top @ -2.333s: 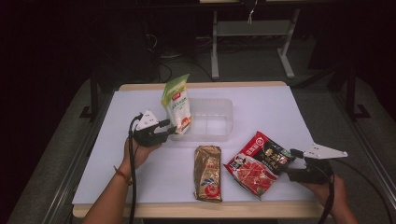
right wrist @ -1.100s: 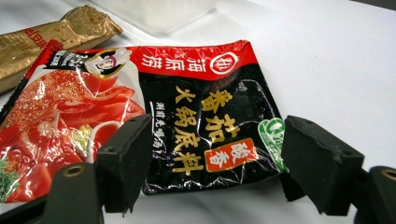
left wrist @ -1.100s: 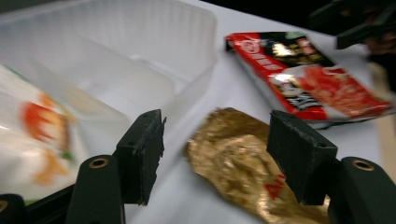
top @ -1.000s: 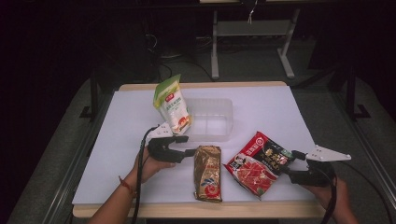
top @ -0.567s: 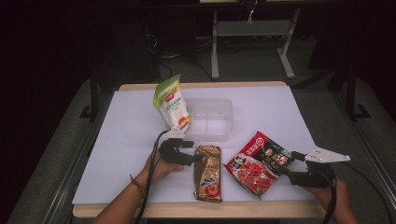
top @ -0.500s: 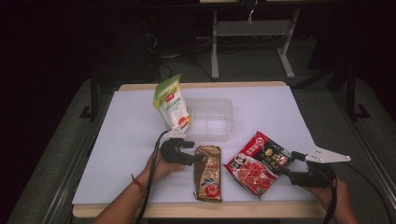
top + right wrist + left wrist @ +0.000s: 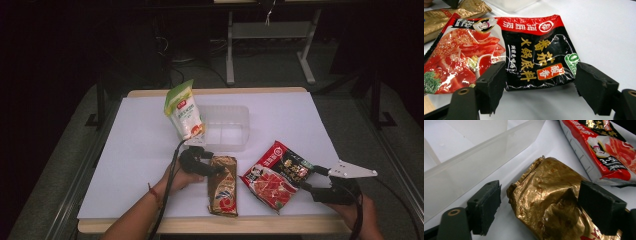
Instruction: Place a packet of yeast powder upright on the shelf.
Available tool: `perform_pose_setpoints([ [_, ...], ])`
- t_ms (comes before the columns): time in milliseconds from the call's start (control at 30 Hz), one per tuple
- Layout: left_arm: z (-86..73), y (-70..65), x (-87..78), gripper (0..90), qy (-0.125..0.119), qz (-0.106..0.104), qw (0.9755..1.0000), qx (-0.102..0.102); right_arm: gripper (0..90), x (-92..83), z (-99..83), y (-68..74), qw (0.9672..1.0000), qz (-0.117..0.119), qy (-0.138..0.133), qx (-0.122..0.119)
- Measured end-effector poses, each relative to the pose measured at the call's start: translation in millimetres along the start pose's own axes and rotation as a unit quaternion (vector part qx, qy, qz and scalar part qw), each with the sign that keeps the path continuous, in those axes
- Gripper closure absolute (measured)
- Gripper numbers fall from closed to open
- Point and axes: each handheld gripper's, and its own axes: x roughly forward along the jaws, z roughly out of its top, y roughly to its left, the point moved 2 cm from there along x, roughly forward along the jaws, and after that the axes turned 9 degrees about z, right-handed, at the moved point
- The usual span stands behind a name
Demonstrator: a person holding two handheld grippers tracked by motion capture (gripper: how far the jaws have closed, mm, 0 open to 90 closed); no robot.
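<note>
A gold foil packet (image 7: pixel 223 187) lies near the table's front edge. My left gripper (image 7: pixel 216 170) sits at its far end. In the left gripper view the packet's crumpled end (image 7: pixel 554 185) lies between the jaws of that gripper (image 7: pixel 540 195), which have just been opening; a gap shows beside the left pad. A red-and-black sauce packet (image 7: pixel 276 175) lies to the right. My right gripper (image 7: pixel 312 179) stands open at its right edge, and in its own view that gripper (image 7: pixel 540 67) has its jaws apart on either side of the packet's black end (image 7: pixel 524 42). A green-and-white pouch (image 7: pixel 184 111) stands upright at the clear container (image 7: pixel 245 125).
The clear container's wall (image 7: pixel 474 162) rises just beyond the gold packet. The red packet (image 7: pixel 606 147) lies close on the other side. The white tabletop (image 7: pixel 140 135) has free room left of the pouch and behind the red packet.
My left gripper has let go of the green pouch, which stays upright at the container, and has come down toward the front to the gold packet's end. The right gripper has not moved.
</note>
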Motion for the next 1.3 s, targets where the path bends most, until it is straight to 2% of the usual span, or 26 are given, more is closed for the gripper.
perform_pose_setpoints([
  [133,0.8,-1.6,2.9,17.5,0.013,-0.021,0.9997,-0.001,24.4,-1.4,-1.8,1.1,1.0000,-0.001,0.001,0.002],
  [233,1.7,-4.9,4.9,16.5,0.018,-0.030,0.9994,0.007,24.4,-2.1,-3.0,1.7,1.0000,-0.001,0.003,0.003],
  [433,3.9,-9.7,8.5,16.7,0.024,-0.036,0.9989,0.020,24.4,-4.1,-5.2,2.6,1.0000,-0.002,0.004,0.007],
  [467,3.6,-10.6,8.4,19.4,0.023,-0.046,0.9985,0.019,24.4,-4.2,-5.5,2.5,1.0000,-0.002,0.004,0.007],
  [500,3.3,-11.1,8.7,27.4,0.024,-0.054,0.9981,0.019,24.4,-4.4,-5.7,2.5,1.0000,-0.002,0.004,0.007],
  [533,3.4,-11.1,8.8,29.0,0.023,-0.054,0.9981,0.018,24.4,-4.6,-6.0,2.4,1.0000,-0.002,0.004,0.007],
  [567,3.4,-10.8,8.8,35.5,0.022,-0.057,0.9980,0.013,24.4,-4.8,-6.1,2.5,1.0000,-0.003,0.005,0.008],
  [600,3.5,-10.0,8.5,37.7,0.021,-0.056,0.9982,0.011,24.4,-4.9,-6.2,2.6,1.0000,-0.003,0.005,0.008],
  [700,3.7,-5.5,5.4,55.1,0.009,-0.053,0.9986,0.000,24.4,-4.8,-6.4,3.0,1.0000,-0.003,0.006,0.006],
  [767,3.7,-5.1,3.9,63.4,0.000,-0.051,0.9987,0.001,24.4,-4.6,-6.5,2.7,1.0000,-0.004,0.008,0.005],
  [800,3.9,-6.0,3.1,66.3,-0.006,-0.043,0.9990,0.007,24.5,-4.5,-6.5,2.6,0.9999,-0.004,0.008,0.005],
  [833,4.0,-6.6,2.2,73.8,-0.014,-0.028,0.9994,0.017,24.4,-4.4,-6.6,2.5,0.9999,-0.004,0.009,0.005],
  [867,3.8,-6.9,1.9,80.1,-0.017,-0.026,0.9993,0.019,24.5,-4.4,-6.6,2.3,0.9999,-0.005,0.009,0.006],
  [1100,6.2,-12.8,-8.5,84.2,-0.047,-0.007,0.9980,0.041,24.5,-5.4,-5.9,1.6,0.9999,-0.007,0.007,0.004],
  [1233,12.4,-16.8,-27.9,85.2,-0.085,-0.002,0.9955,0.041,24.5,-5.9,-5.1,1.0,0.9999,-0.008,0.006,0.002],
  [1300,14.3,-17.8,-38.8,85.6,-0.107,-0.001,0.9937,0.034,24.5,-6.2,-4.7,0.4,0.9999,-0.009,0.004,0.001],
])
